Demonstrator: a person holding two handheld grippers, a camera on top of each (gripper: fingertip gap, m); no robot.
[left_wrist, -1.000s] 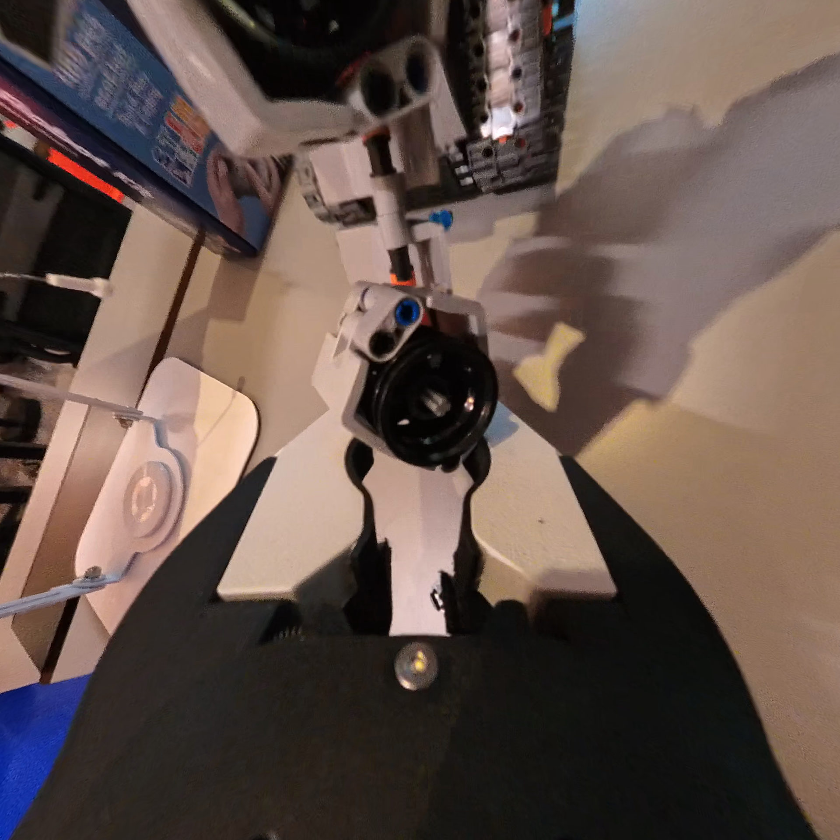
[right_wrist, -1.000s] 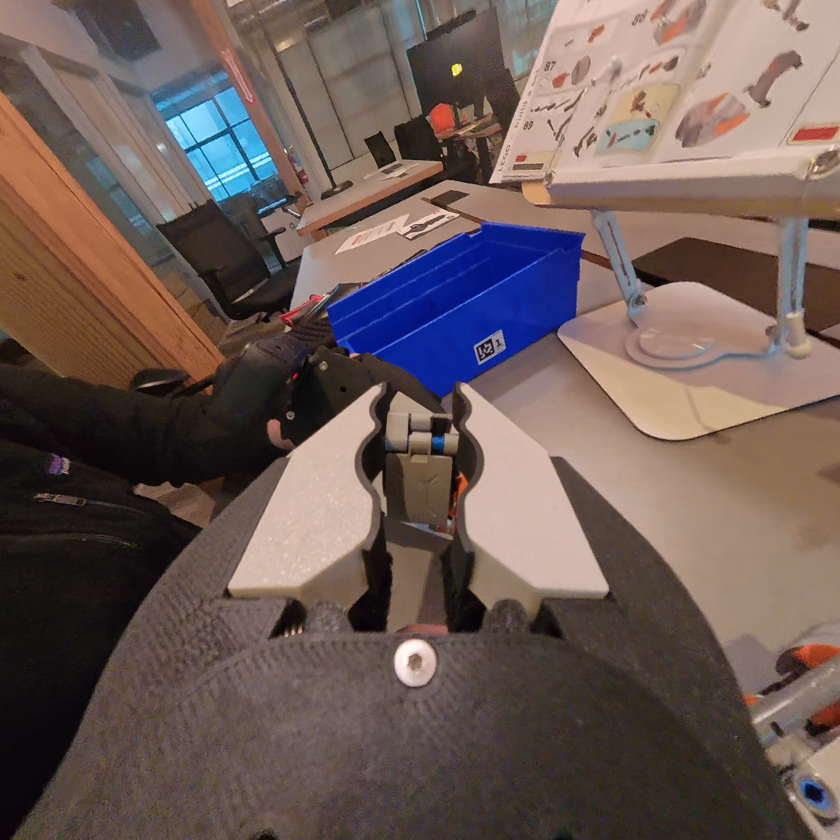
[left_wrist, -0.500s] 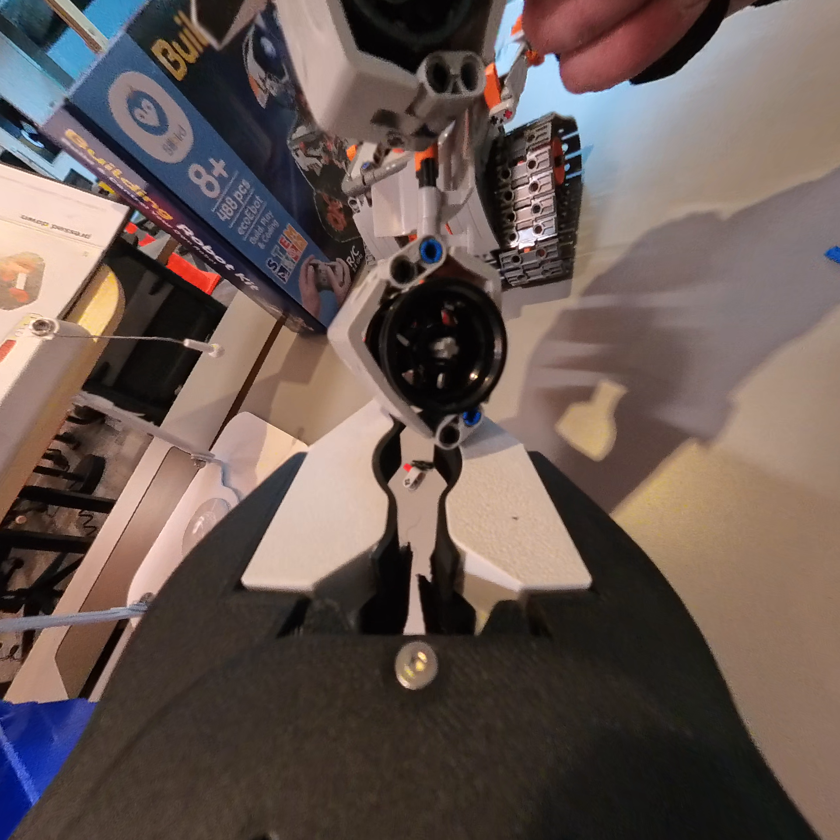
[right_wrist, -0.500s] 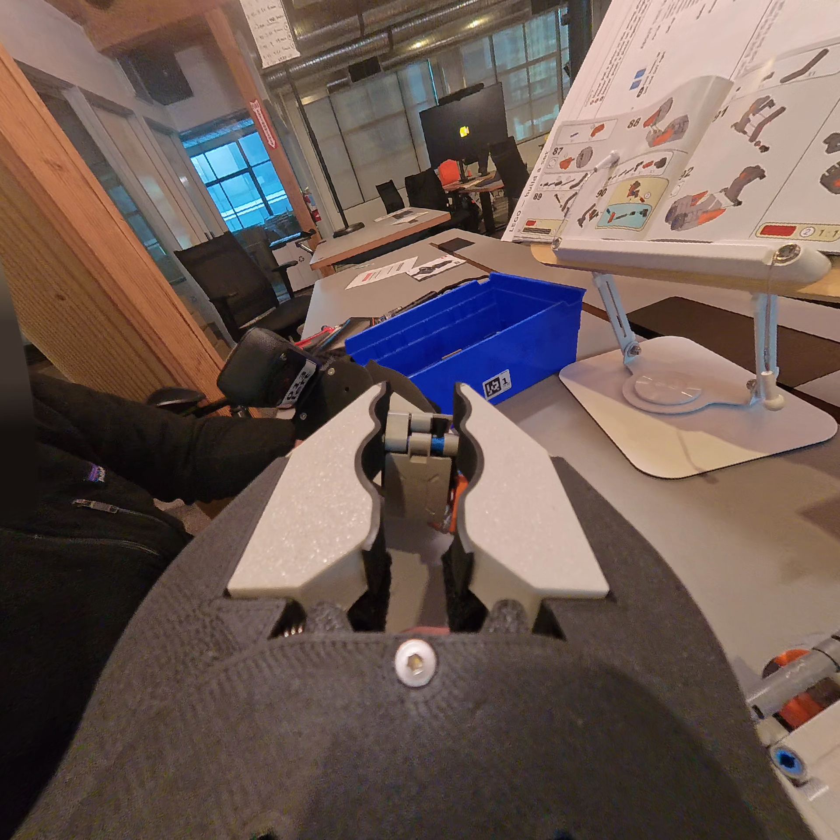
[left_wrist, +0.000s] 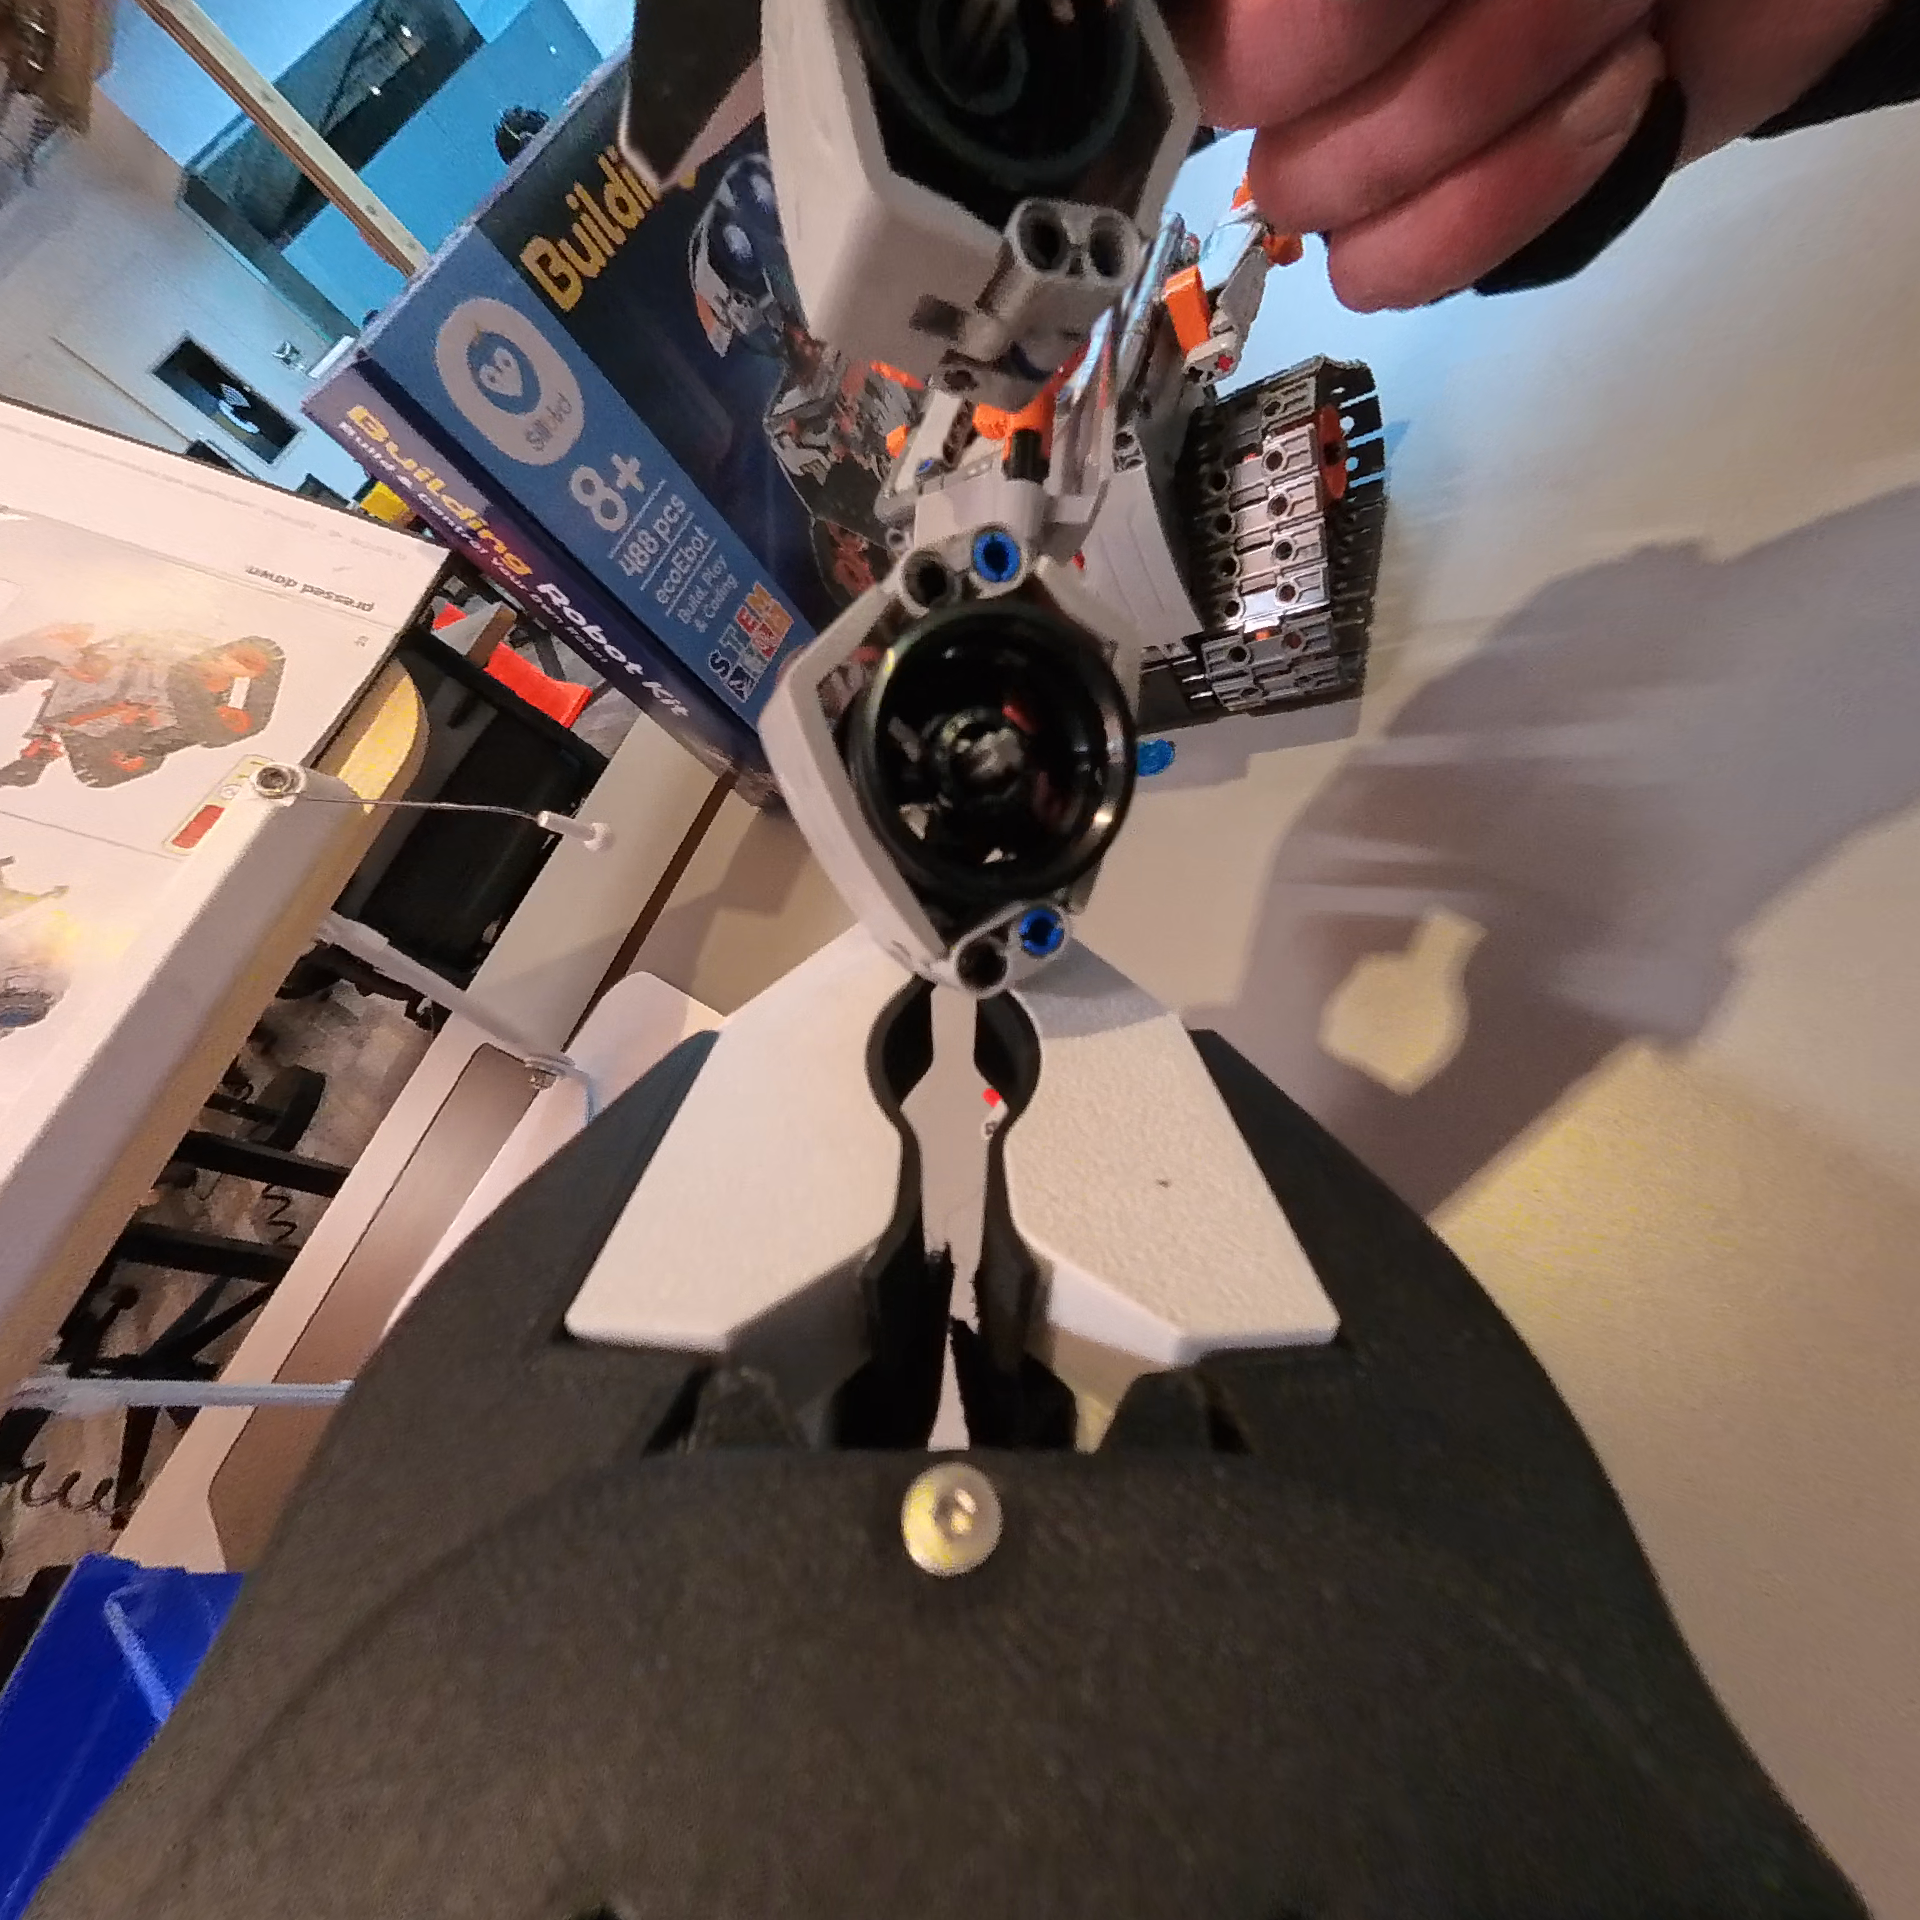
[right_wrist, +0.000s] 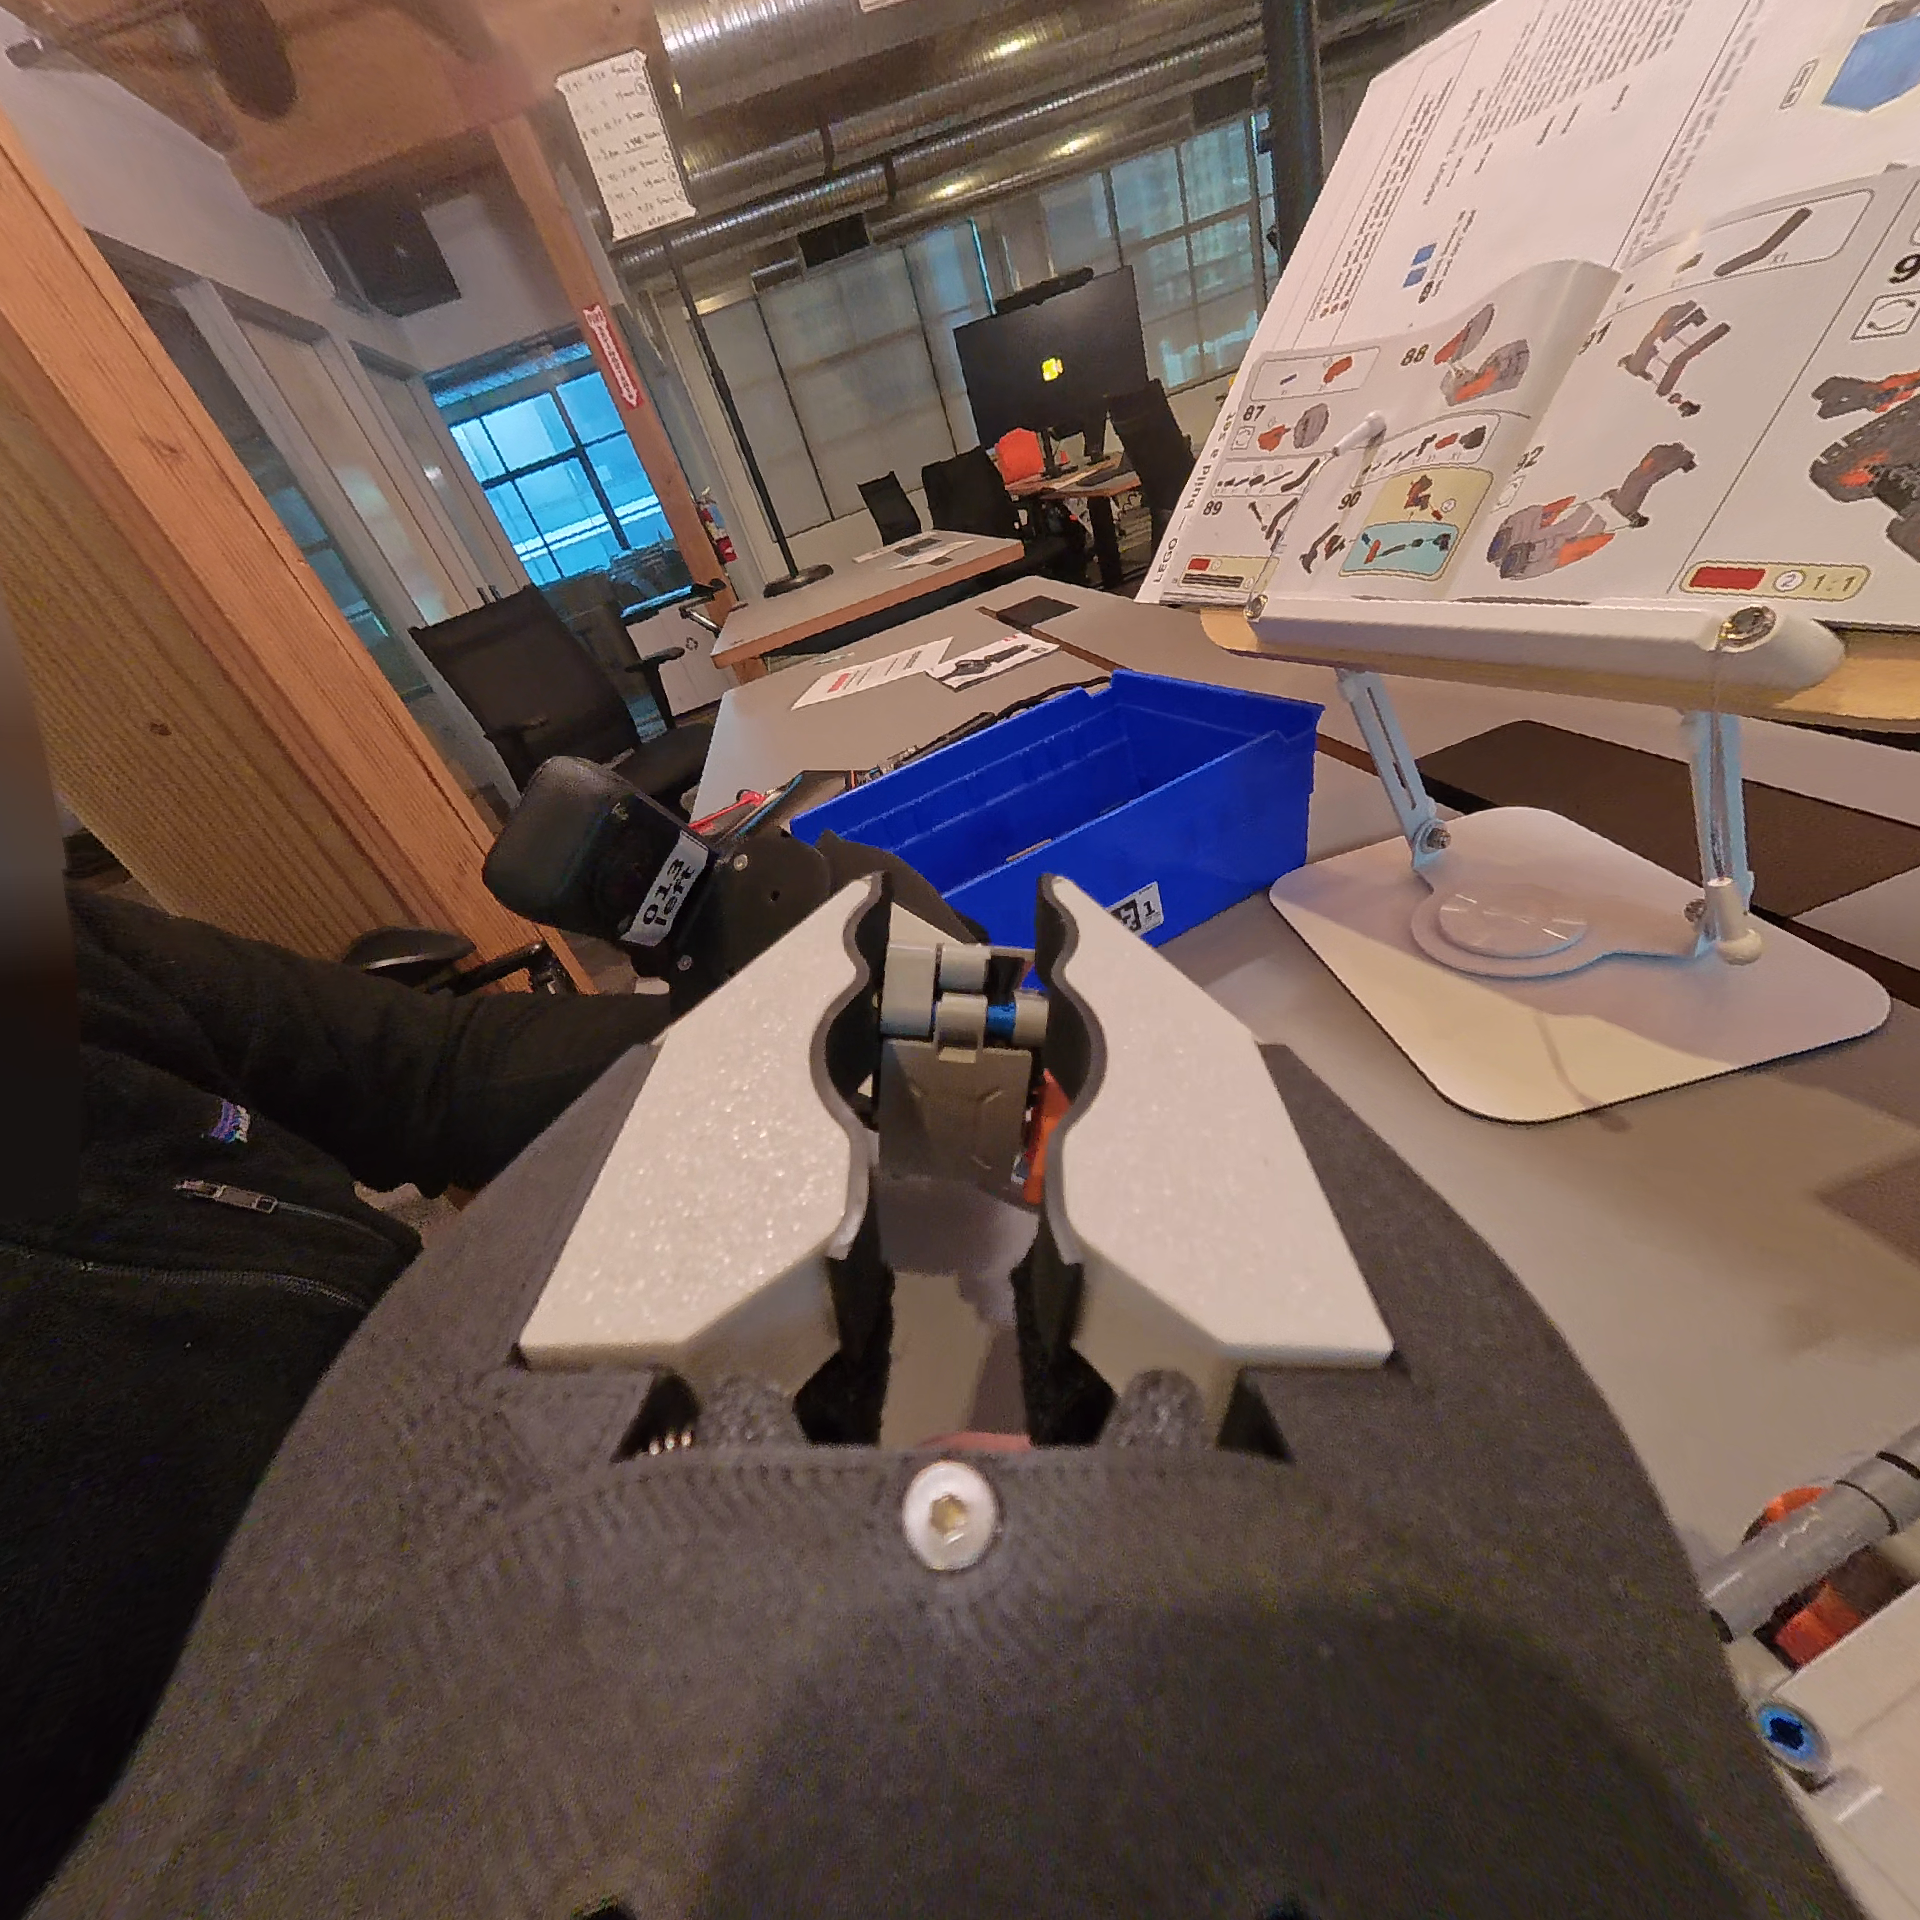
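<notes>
A brick-built robot model with grey tracks (left_wrist: 1288, 540) stands on the pale table (left_wrist: 1662, 1351). Its head has a white frame around a black round eye (left_wrist: 982, 769). My left gripper (left_wrist: 961, 1003) is nearly closed, its fingertips pinching the lower corner of that frame. A hand (left_wrist: 1455, 135) is at the model's top right. My right gripper (right_wrist: 958, 896) is shut on a grey brick piece with a blue pin (right_wrist: 951, 1049). Part of the model shows at the lower right of the right wrist view (right_wrist: 1818, 1610). The left gripper's black body (right_wrist: 665, 883) shows there too.
A blue kit box (left_wrist: 582, 468) stands behind the model. An open instruction booklet (right_wrist: 1558, 416) rests on a white stand (right_wrist: 1558, 966). A blue bin (right_wrist: 1091, 821) sits beside the stand's base. A dark sleeve (right_wrist: 312, 1039) lies at the left. The left gripper's tips are roughly 11 cm from the right gripper's.
The left jaws have narrowed onto the eye frame's lower corner, and the model's head has come closer and upright. A hand has come in at top right. The right gripper has tilted up slightly, still holding.
</notes>
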